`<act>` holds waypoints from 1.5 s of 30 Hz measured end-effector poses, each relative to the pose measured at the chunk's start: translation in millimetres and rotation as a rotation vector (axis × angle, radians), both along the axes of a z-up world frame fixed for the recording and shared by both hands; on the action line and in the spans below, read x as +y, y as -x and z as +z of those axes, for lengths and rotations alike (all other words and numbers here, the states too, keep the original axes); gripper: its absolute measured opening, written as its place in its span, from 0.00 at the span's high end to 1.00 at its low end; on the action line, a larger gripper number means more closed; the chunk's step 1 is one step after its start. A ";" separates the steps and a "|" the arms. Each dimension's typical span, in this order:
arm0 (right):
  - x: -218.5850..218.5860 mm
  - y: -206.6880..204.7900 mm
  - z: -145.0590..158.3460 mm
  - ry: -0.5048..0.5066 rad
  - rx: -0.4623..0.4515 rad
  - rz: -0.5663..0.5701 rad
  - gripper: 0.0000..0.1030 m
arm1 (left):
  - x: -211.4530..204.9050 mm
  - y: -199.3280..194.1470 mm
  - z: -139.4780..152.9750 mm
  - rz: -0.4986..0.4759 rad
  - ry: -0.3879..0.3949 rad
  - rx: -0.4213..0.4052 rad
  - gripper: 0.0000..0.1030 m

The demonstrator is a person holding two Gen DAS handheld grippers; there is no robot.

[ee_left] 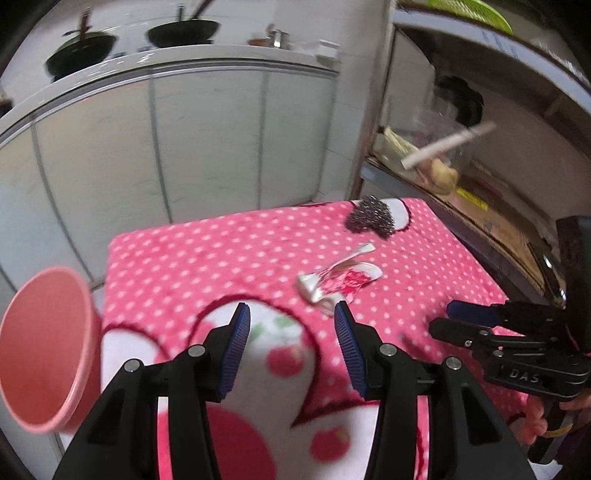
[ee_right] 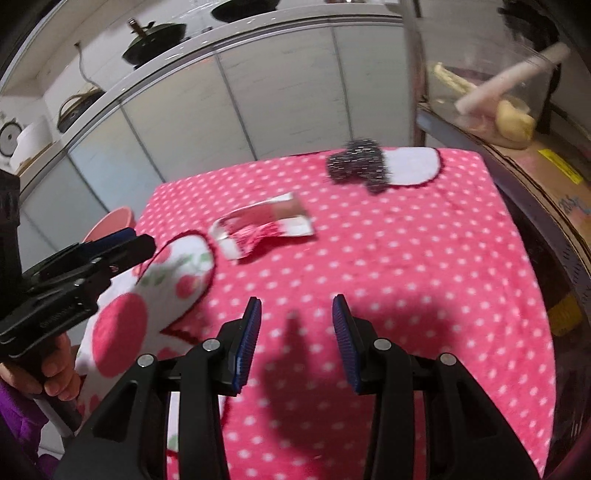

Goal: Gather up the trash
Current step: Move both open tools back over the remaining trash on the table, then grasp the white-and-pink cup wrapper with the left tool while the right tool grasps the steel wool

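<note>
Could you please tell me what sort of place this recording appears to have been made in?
Most likely a home kitchen. Dark woks sit on a white counter above pale cabinet doors, and a silvery steel-wool scourer lies on the pink polka-dot tablecloth. A shelf beside it holds what looks like food.

Kitchen setting: the table (ee_left: 229,258) has a pink polka-dot cloth with white cherry patches. Behind it, a run of pale cabinet doors (ee_left: 207,140) fills the upper left of the frame, with a white counter (ee_left: 184,59) on top holding two dark woks (ee_left: 183,31). A cluttered metal shelf (ee_left: 461,206) sits at the right edge.
</note>
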State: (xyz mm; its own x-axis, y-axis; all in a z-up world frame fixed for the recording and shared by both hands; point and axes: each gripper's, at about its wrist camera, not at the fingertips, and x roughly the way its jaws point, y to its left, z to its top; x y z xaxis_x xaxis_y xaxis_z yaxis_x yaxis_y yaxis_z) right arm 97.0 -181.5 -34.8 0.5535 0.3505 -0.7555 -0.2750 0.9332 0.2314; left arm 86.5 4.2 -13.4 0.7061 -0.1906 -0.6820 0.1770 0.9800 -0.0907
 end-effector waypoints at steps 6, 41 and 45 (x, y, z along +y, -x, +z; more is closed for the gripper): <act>-14.0 -24.9 1.5 -0.020 -0.014 -0.031 0.60 | -24.4 -36.9 -11.9 -0.062 -0.058 0.025 0.55; -18.7 -125.4 -16.8 -0.094 -0.037 -0.042 0.81 | -9.0 -25.0 -13.3 -0.040 0.026 0.019 0.77; -11.3 -91.8 -5.9 -0.091 -0.057 -0.030 0.81 | -0.9 -12.1 -6.8 0.010 0.007 -0.007 0.77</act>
State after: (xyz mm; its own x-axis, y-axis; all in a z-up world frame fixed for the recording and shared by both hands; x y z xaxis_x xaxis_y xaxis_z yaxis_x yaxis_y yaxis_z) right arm 188.9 -192.8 -40.8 0.6060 0.3986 -0.6884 -0.2621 0.9171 0.3003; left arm 98.6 3.4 -20.2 0.7124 -0.1887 -0.6759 0.1681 0.9810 -0.0968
